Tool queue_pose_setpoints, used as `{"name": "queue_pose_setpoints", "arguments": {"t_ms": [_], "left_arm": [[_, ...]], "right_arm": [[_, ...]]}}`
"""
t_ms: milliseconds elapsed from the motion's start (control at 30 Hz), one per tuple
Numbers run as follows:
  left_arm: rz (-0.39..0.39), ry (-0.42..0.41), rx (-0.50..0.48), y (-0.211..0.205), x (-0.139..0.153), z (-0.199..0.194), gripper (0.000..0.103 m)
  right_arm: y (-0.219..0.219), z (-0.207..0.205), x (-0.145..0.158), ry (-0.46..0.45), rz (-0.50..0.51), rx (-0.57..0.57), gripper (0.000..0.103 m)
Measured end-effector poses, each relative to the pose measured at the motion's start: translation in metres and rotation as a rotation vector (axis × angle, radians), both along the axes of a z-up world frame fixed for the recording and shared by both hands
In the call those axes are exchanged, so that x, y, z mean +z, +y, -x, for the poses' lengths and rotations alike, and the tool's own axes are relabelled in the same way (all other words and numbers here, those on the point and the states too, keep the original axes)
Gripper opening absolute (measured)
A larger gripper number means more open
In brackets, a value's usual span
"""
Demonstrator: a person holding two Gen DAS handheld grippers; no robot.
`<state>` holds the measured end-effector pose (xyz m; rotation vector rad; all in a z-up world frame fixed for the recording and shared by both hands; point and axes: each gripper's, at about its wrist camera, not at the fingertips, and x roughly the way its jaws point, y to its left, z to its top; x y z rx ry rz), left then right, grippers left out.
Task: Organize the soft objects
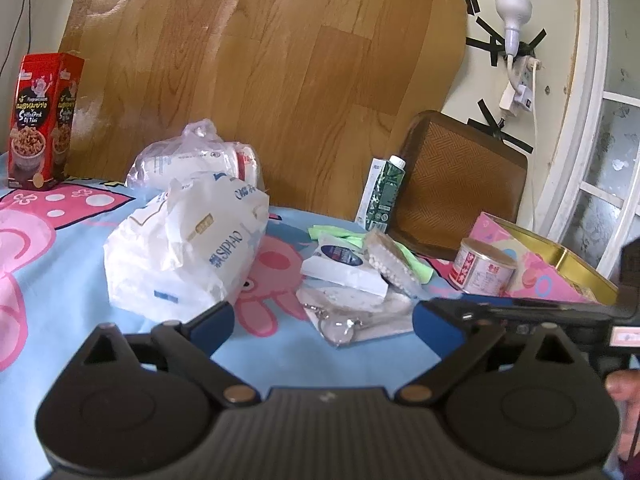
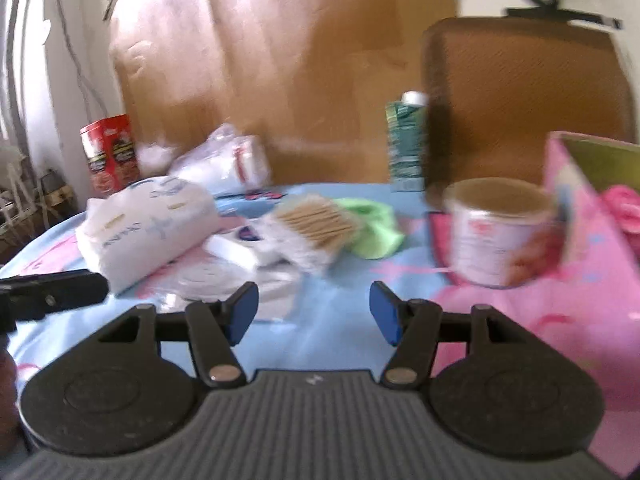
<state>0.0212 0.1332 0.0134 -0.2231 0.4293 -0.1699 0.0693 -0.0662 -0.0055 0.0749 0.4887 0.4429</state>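
In the left wrist view my left gripper (image 1: pixel 324 320) stands open over the blue cartoon sheet, nothing between its blue pads. Just beyond its left finger lies a big white tissue pack (image 1: pixel 188 248), with a clear bag of white soft goods (image 1: pixel 192 160) behind it. Ahead lie a small white tissue packet (image 1: pixel 344 268), a cotton swab pack (image 1: pixel 390 268) and a green cloth (image 1: pixel 340 232). The right wrist view is blurred. My right gripper (image 2: pixel 314 312) is open and empty, short of the swab pack (image 2: pixel 316 224) and green cloth (image 2: pixel 372 232). The tissue pack (image 2: pixel 148 224) lies to its left.
A pink box with a gold inside (image 1: pixel 536 276) stands at the right, something pink in it (image 2: pixel 624 208), with a tin can (image 1: pixel 484 268) in front. A green carton (image 1: pixel 380 196), a leaning brown tray (image 1: pixel 460 184) and a red snack box (image 1: pixel 42 120) line the back.
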Motion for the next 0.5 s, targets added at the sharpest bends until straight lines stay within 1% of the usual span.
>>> {"name": "queue_pose_setpoints", "arguments": {"t_ms": [133,200,367,467,500], "left_arm": [[0.017,0.000,0.004,0.003,0.000,0.000,0.100],[0.030,-0.001,0.004,0.006,0.000,0.000,0.100],[0.061,0.008,-0.007,0.010,-0.001,-0.001,0.100],[0.074,0.011,-0.011,0.011,-0.001,-0.002,0.100],[0.079,0.013,-0.011,0.012,-0.001,-0.003,0.100]], "right_arm": [[0.025,-0.007,0.000,0.021,0.008,0.075,0.064],[0.029,-0.008,0.002,0.015,0.005,0.085,0.064],[0.025,-0.013,0.006,0.002,-0.014,0.031,0.064],[0.029,-0.025,0.009,0.002,0.040,-0.007,0.065],[0.031,-0.030,0.009,0.003,0.054,-0.013,0.068]]}}
